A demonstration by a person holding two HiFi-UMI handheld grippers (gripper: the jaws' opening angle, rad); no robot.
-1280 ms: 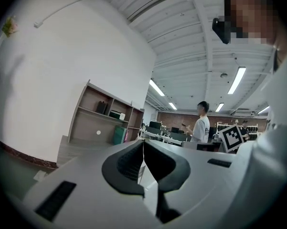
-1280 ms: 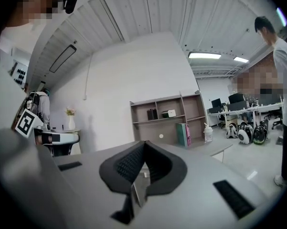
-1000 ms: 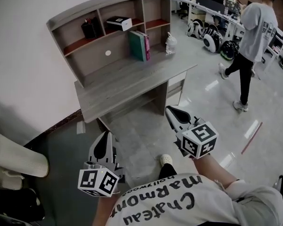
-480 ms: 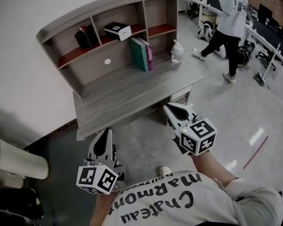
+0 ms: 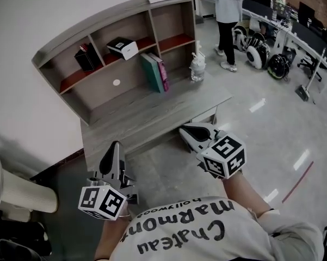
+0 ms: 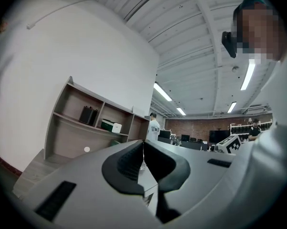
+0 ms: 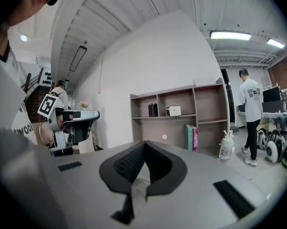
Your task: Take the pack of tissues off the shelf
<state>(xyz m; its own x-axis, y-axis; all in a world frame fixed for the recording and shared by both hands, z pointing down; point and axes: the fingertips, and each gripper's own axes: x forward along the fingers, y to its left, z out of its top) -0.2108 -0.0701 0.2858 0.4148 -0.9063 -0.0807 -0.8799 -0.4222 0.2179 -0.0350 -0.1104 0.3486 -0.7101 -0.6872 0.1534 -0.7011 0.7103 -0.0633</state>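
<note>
**Both hand-held grippers closed and empty; tissue pack on the shelf**

The left hand-held gripper (image 5: 115,145) has its jaws pressed together with nothing between them. The right hand-held gripper (image 5: 186,130) is likewise closed and empty. Both are held low, in front of the tabletop (image 5: 152,110), well apart from the shelf unit (image 5: 95,94). Each carries a cube of black-and-white square markers. The person's shirt (image 5: 207,235) reads "Chateau Marmont Hollywood".

The pack of tissues (image 5: 122,47) lies in the middle compartment of the upper shelf, turned at an angle. It is dark on top and white on the side; its print is too small to read. A black object (image 5: 87,57) stands in the compartment to its left, past a divider.

On the tabletop below, a green and a pink book (image 5: 155,72) stand upright, near a clear plastic bottle (image 5: 196,68) at the right end. The tabletop lies between the hand-held grippers and the pack. A second person (image 5: 227,4) stands on the floor beyond.
</note>
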